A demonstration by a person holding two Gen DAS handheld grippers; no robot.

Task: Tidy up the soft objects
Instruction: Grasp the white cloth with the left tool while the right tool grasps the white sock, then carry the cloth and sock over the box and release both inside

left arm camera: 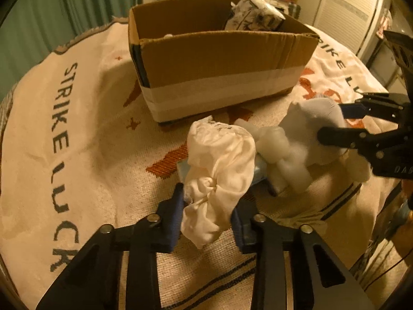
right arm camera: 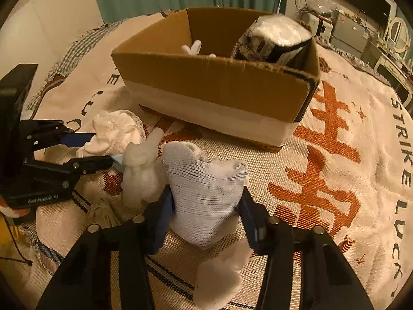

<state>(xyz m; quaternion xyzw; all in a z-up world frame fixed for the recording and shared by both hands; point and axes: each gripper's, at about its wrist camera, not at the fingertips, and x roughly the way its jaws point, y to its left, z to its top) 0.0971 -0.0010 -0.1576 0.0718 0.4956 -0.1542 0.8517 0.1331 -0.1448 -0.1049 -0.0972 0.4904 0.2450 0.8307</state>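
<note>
My left wrist view looks steeply down, close over the blanket (left arm camera: 85, 139), toward the cardboard box (left arm camera: 219, 59). My right wrist view (right arm camera: 219, 77) shares both, from the opposite side.

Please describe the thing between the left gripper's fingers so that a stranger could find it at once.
Find the cardboard box on the blanket. In front of it lie pale soft things; the left gripper pinches the crumpled white cloth. Its neighbours are a knitted sock and lumpy foam.
</note>
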